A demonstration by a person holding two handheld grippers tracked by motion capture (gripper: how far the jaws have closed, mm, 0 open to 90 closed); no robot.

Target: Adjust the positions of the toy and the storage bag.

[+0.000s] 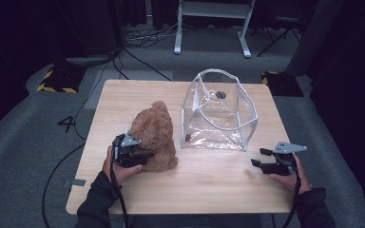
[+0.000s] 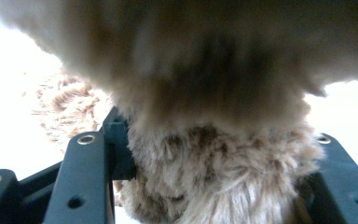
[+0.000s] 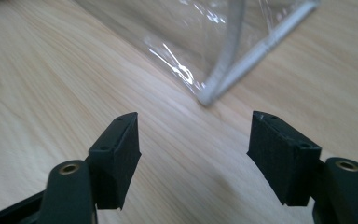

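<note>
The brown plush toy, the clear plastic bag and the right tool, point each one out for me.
brown plush toy [image 1: 157, 130], high view, on the middle of its furry body.
clear plastic bag [image 1: 221, 135], high view, on its front wall.
right tool [image 3: 193, 154], right gripper view, midway between its two open black tips.

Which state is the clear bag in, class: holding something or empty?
Empty: through the clear bag only its own walls and the table show; the plush toy sits outside it.

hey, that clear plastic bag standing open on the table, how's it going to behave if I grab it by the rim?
The clear bag will probably flex: its walls look thin and wrinkled, stiffened only by white piping. It looks light, so it may slide on the smooth table when pushed. The glossy film could slip in the right tongs.
</note>
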